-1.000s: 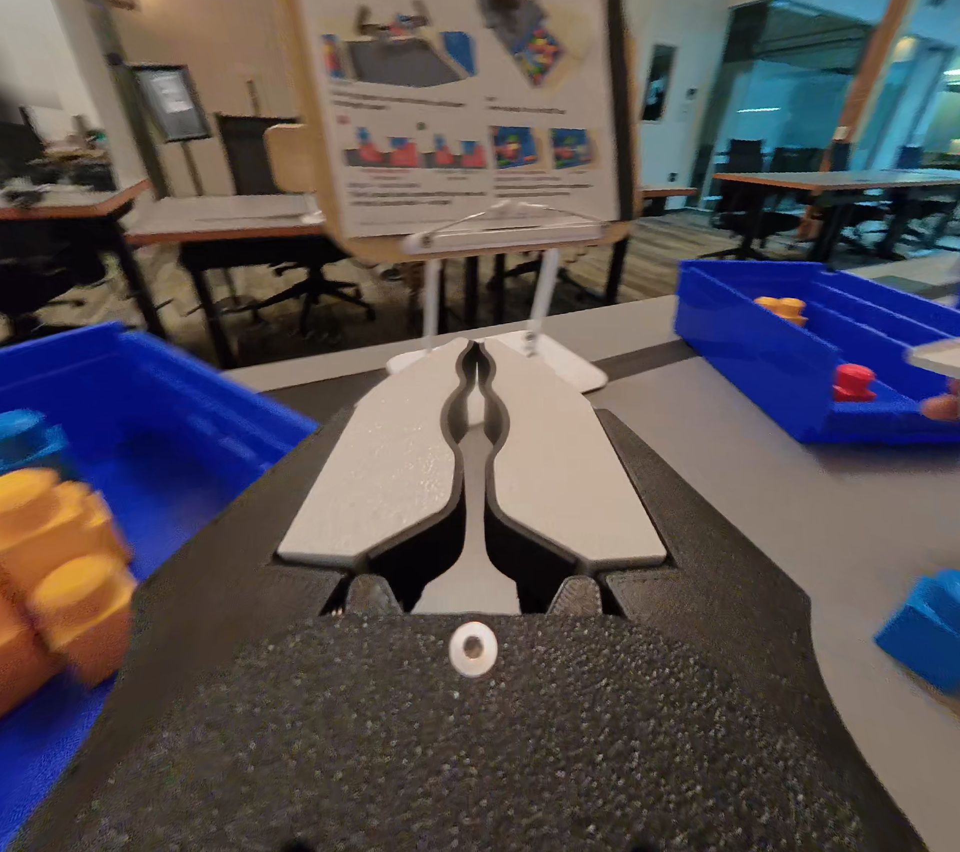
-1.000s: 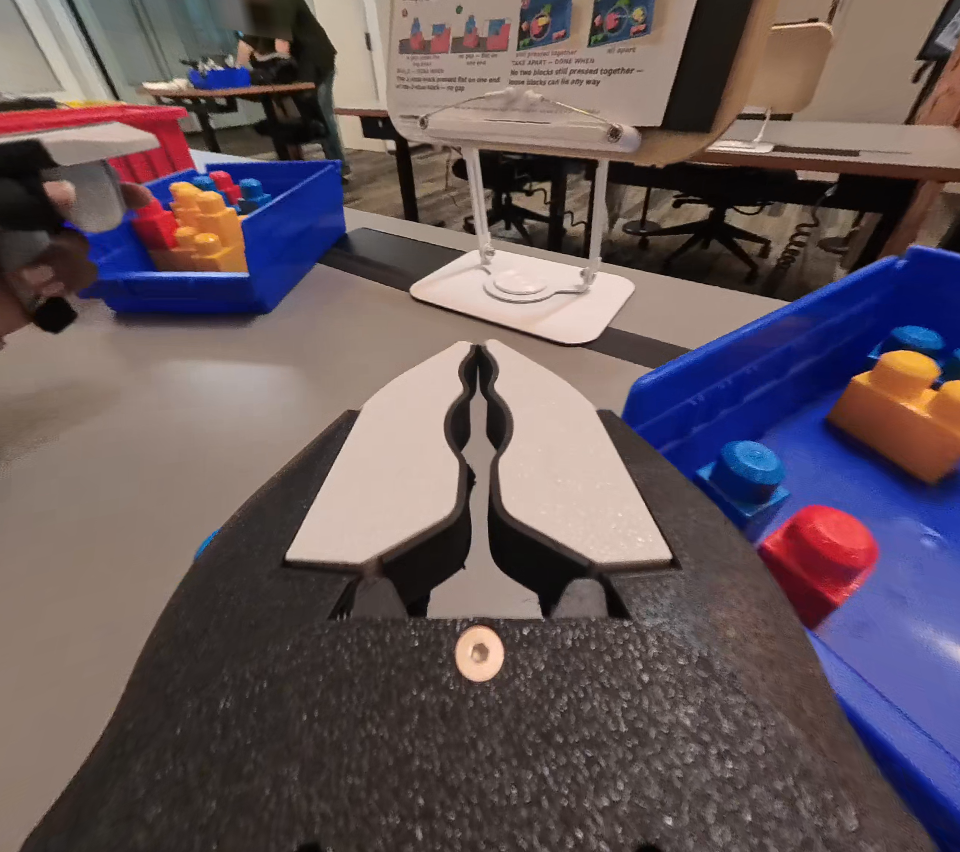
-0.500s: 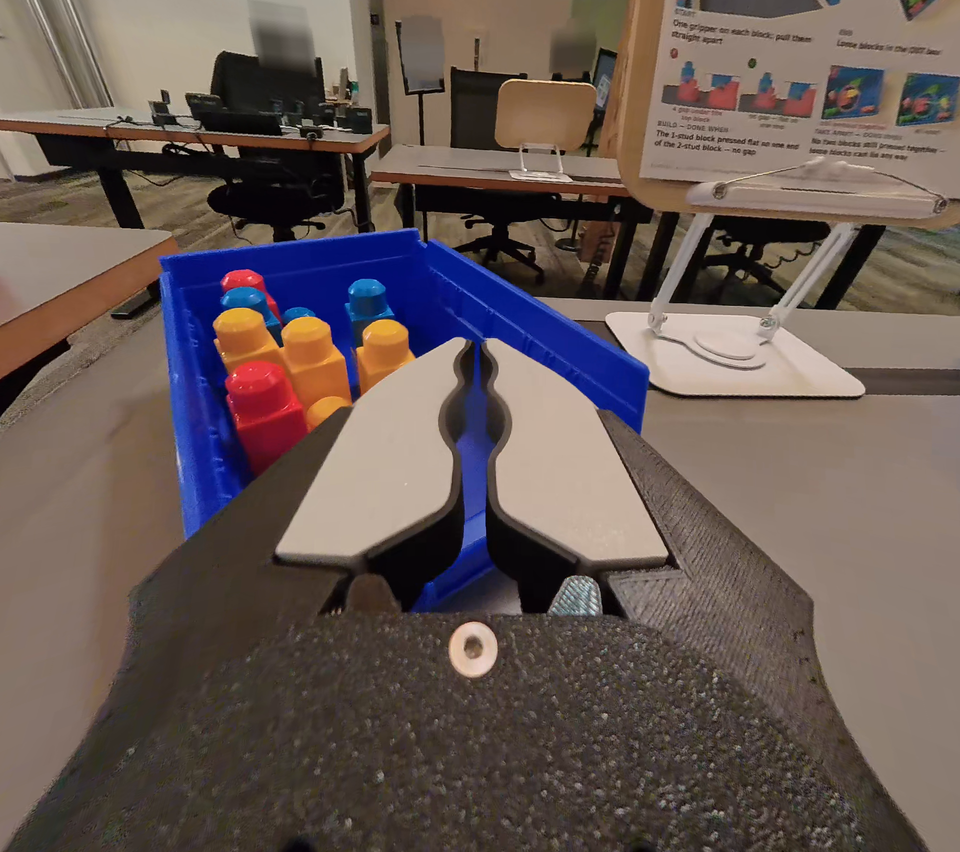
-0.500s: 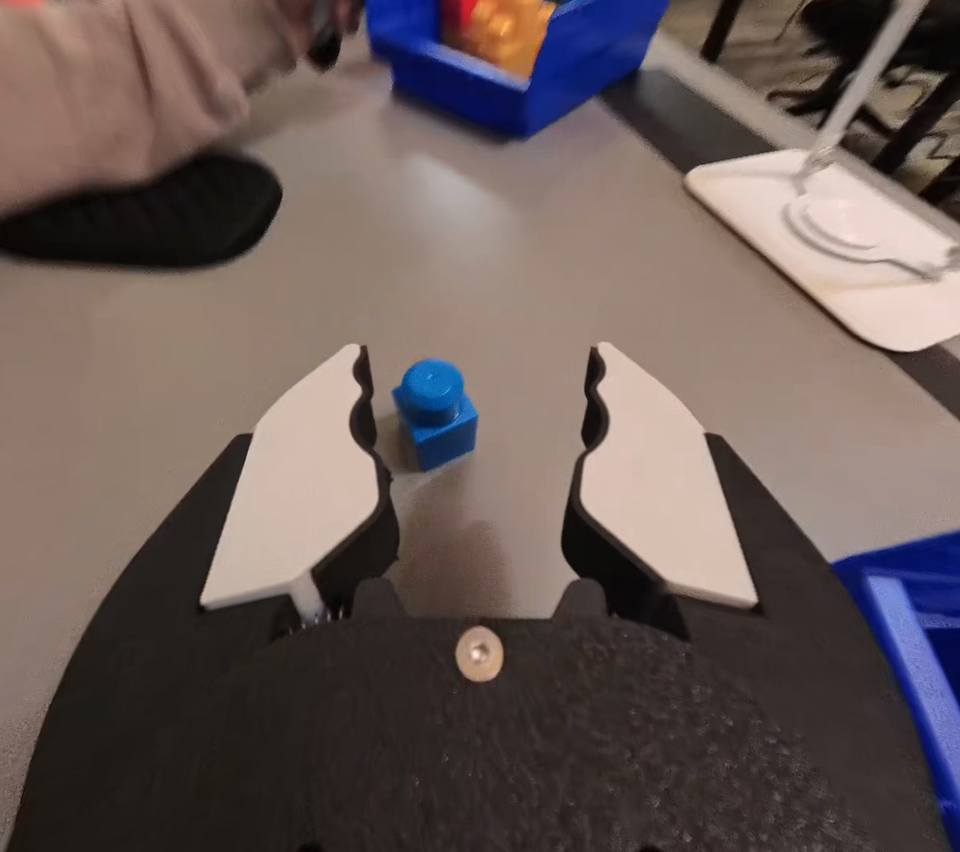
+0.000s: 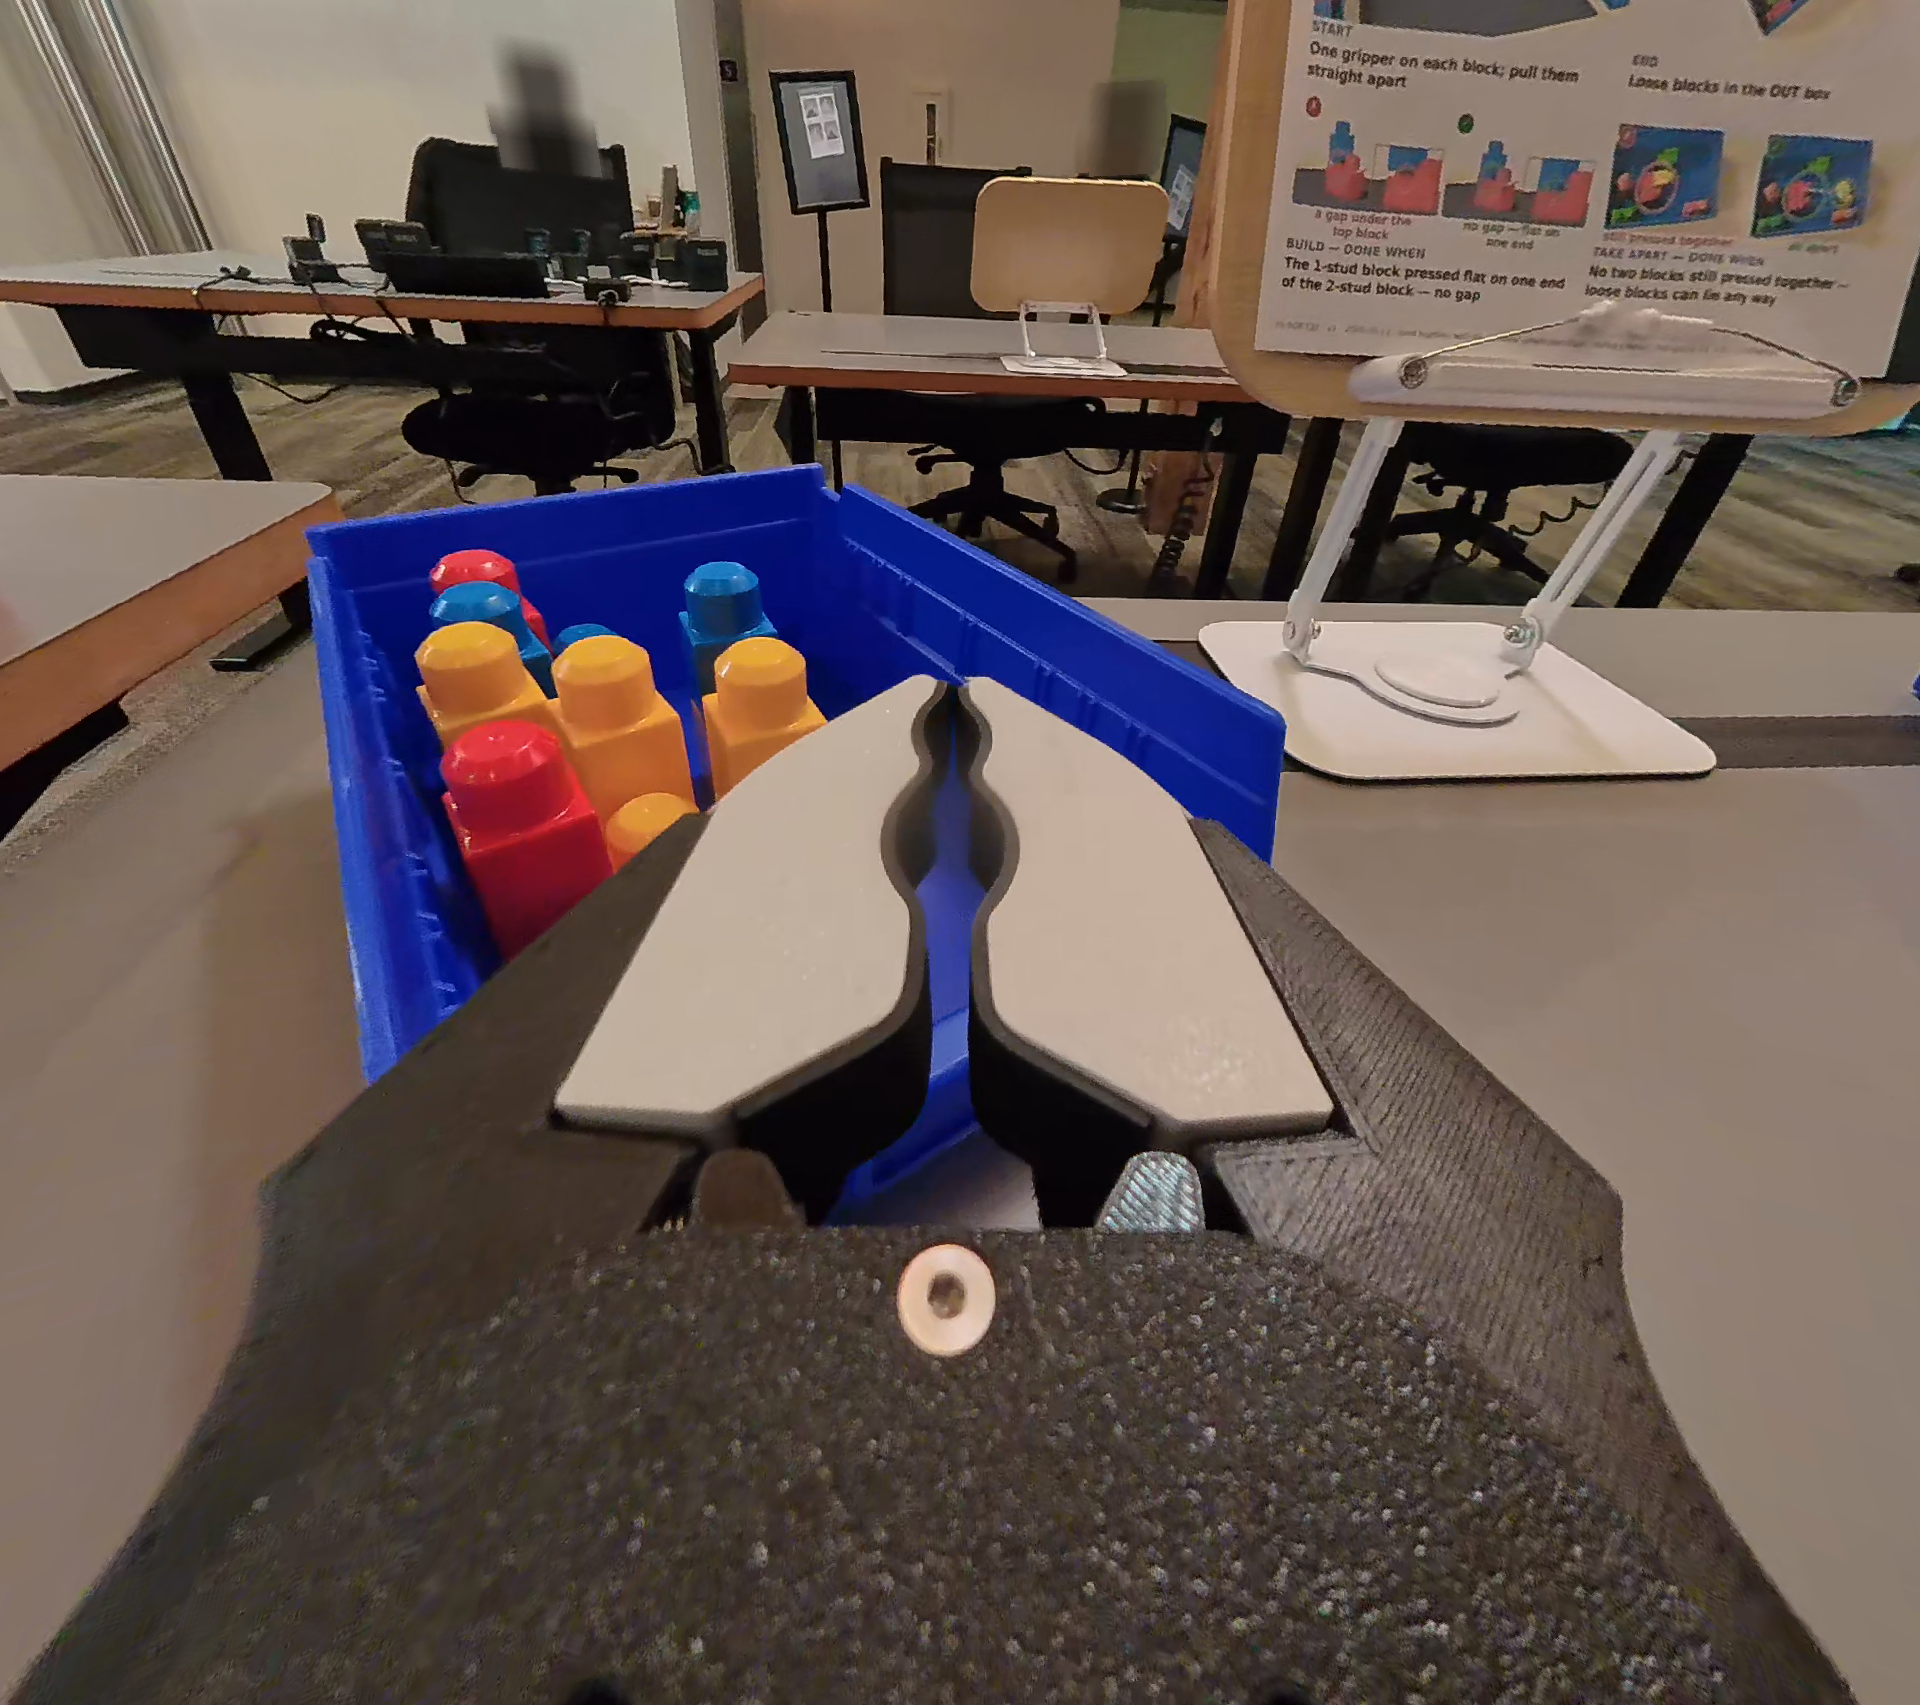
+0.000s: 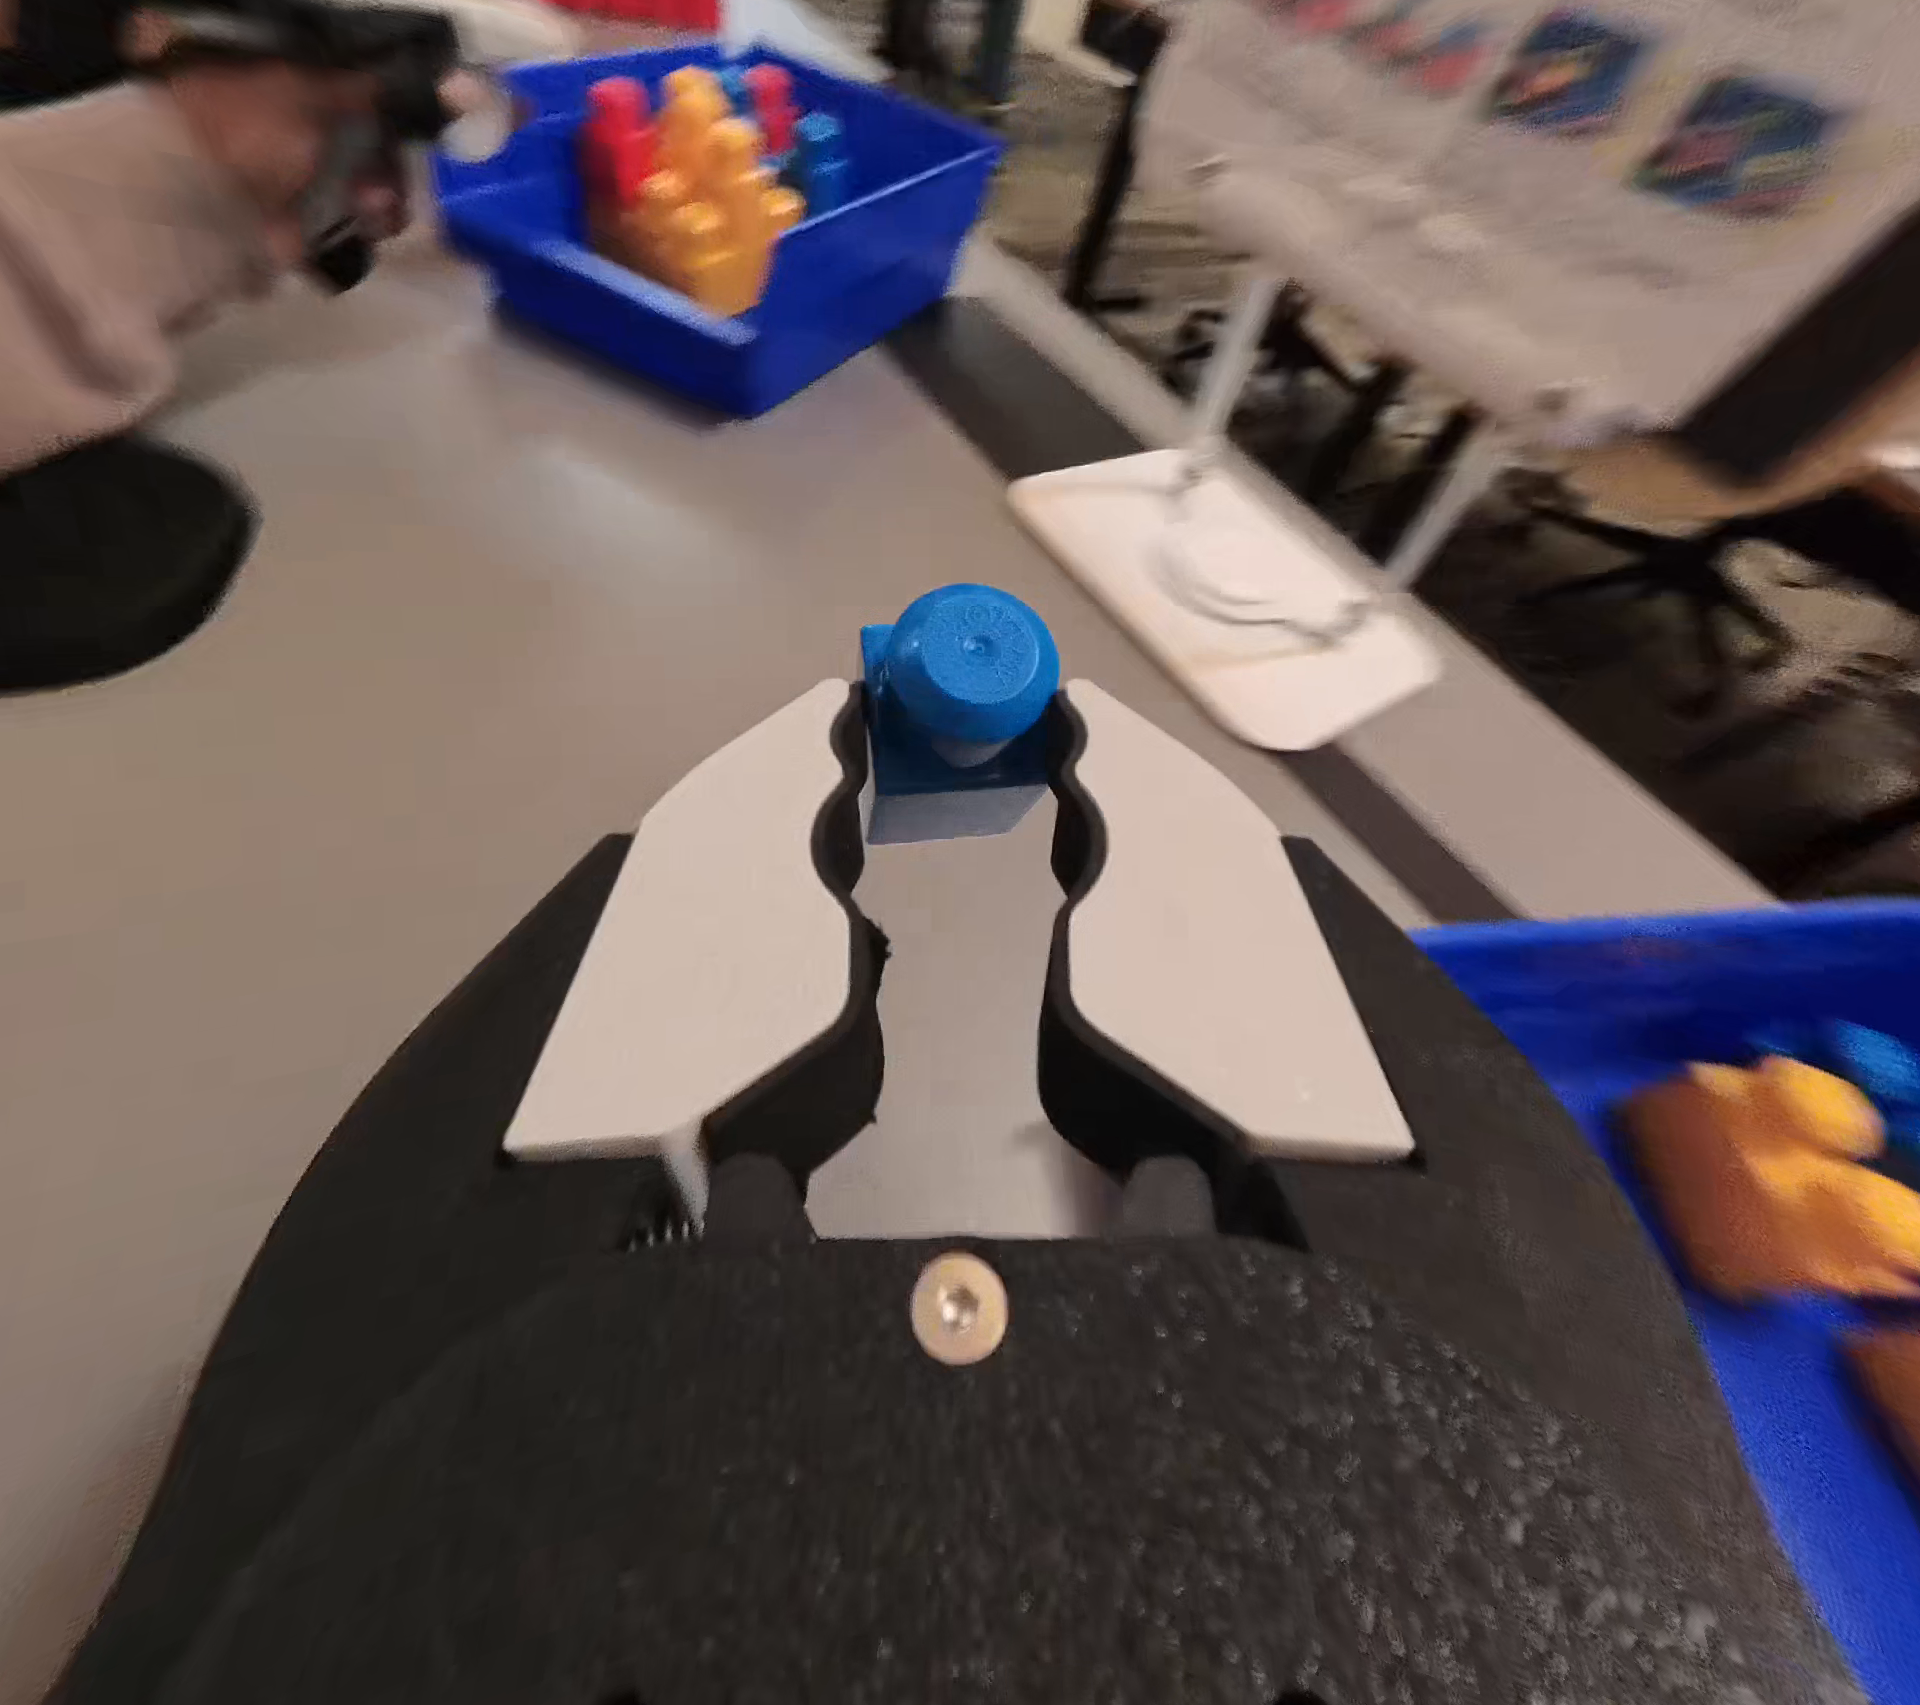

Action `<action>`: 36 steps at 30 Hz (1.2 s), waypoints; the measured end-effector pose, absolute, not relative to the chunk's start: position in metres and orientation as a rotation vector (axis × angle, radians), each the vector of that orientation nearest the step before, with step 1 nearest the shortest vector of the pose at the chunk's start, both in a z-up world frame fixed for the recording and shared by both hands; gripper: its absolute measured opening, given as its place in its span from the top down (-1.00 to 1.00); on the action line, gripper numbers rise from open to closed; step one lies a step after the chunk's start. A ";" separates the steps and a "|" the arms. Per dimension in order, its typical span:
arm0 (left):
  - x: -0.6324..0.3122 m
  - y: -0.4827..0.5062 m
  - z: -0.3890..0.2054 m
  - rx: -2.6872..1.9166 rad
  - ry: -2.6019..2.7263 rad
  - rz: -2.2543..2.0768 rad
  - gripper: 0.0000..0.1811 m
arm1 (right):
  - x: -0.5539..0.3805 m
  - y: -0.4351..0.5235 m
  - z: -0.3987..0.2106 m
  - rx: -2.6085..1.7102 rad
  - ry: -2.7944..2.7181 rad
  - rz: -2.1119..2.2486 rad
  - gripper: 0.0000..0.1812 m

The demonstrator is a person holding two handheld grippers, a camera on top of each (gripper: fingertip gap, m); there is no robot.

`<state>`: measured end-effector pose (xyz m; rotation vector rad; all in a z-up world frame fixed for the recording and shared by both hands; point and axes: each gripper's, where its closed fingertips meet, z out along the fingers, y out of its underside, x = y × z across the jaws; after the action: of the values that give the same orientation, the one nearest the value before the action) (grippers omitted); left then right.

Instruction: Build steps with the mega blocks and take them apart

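My right gripper is shut on a small blue one-stud block, held at the fingertips above the grey table, stud tilted toward the camera. My left gripper is shut and empty, its tips over the near right part of a blue bin. That bin holds several red, orange and blue stepped blocks standing upright. The same bin with its blocks shows far left in the right wrist view, with the left gripper and a hand and sleeve beside it, blurred.
A second blue bin with orange blocks sits at my right. A white stand base carries an instruction board at the back of the table. A black pad lies at the left. Office desks and chairs stand behind.
My right gripper closed on the blue one-stud block and lifted it off the table. My left gripper swung left to the bin of stepped blocks and now holds there, still shut.
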<state>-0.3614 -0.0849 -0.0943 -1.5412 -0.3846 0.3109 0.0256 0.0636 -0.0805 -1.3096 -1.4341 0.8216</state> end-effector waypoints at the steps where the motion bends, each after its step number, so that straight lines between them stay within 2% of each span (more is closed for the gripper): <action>1: -0.361 -0.085 -0.094 -1.540 -0.384 0.306 1.00 | 0.035 0.083 -0.066 -1.320 -1.382 0.773 0.64; 6: -0.358 -0.084 -0.095 -1.541 -0.365 0.294 1.00 | 0.069 0.168 -0.039 -1.422 -1.355 0.565 0.64; 13: -0.353 -0.081 -0.094 -1.546 -0.330 0.291 1.00 | 0.115 0.222 -0.115 -1.638 -1.780 0.415 0.64; 22: -0.347 -0.074 -0.100 -1.573 -0.296 0.279 1.00 | 0.140 0.221 -0.174 -1.745 -1.985 0.278 0.63; 36: -0.345 -0.071 -0.106 -1.597 -0.278 0.279 1.00 | 0.146 0.220 -0.199 -1.744 -2.163 0.262 0.63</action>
<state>-0.3452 -0.0713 -0.1056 -1.5973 -0.2782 0.2795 0.1457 0.2203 -0.1988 -1.7441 -2.1628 0.2616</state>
